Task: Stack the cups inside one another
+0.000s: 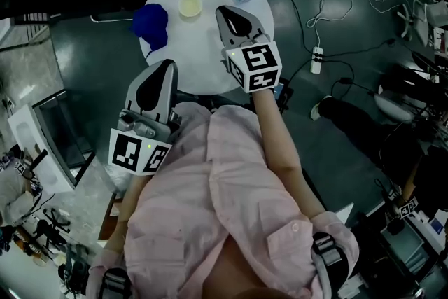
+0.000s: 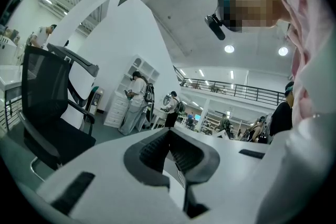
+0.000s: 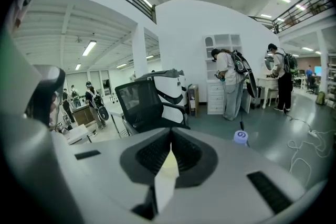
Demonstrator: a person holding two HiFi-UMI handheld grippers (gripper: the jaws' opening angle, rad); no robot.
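We had both grippers clenched on nothing: left gripper (image 1: 162, 67) at the table's (image 1: 210, 70) near edge, right gripper (image 1: 225, 11) near the yellow cup (image 1: 190, 6), blue cup (image 1: 150, 25) at the left edge.

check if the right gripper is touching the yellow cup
Apart. The head view shows a strip of bare table between the shut right gripper and the yellow cup.

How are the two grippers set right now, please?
Left gripper: closed, holding nothing.
Right gripper: closed, holding nothing.
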